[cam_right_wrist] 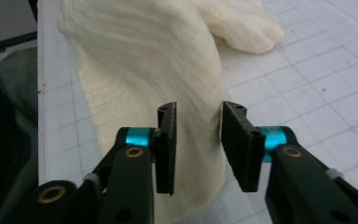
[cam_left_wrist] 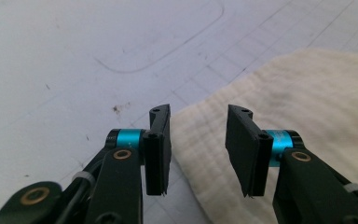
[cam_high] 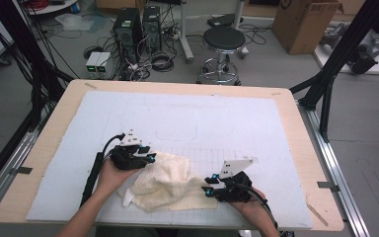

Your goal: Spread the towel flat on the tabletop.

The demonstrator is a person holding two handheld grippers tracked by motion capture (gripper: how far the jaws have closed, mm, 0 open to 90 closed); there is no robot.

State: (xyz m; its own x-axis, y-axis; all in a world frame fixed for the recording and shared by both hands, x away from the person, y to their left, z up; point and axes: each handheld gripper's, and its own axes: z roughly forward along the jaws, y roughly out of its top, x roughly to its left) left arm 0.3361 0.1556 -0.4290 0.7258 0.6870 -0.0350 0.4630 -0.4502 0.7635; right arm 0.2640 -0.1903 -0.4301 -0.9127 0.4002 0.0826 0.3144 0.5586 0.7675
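1. Grey flooring spreads behind the work area, with computer towers point(cam_high: 137, 27), tangled cables, a black round stool point(cam_high: 223, 40) and a cardboard box point(cam_high: 306, 22) at the far side.
2. Nearer the camera stands the wooden table point(cam_high: 47, 143), most of its top covered by a white gridded mat point(cam_high: 187, 118).
3. On the mat's near part, between the person's two hands, lies a cream knitted cloth point(cam_high: 165, 182), crumpled and partly folded over itself, with one edge reaching close to the near rim of the mat.
4. At the cloth's left end, the left claw point(cam_high: 148, 157) rests just over the fabric's edge; in the left gripper view its jaws stand released and apart, with cloth point(cam_left_wrist: 307, 107) lying below and beyond them but nothing pinched between the pads.
5. At the cloth's right end, the right claw point(cam_high: 208, 186) sits close to the fabric; in the right gripper view a raised ridge of cloth point(cam_right_wrist: 168, 60) runs up between the parted jaws, and the pads do not visibly press on it, so it is released.
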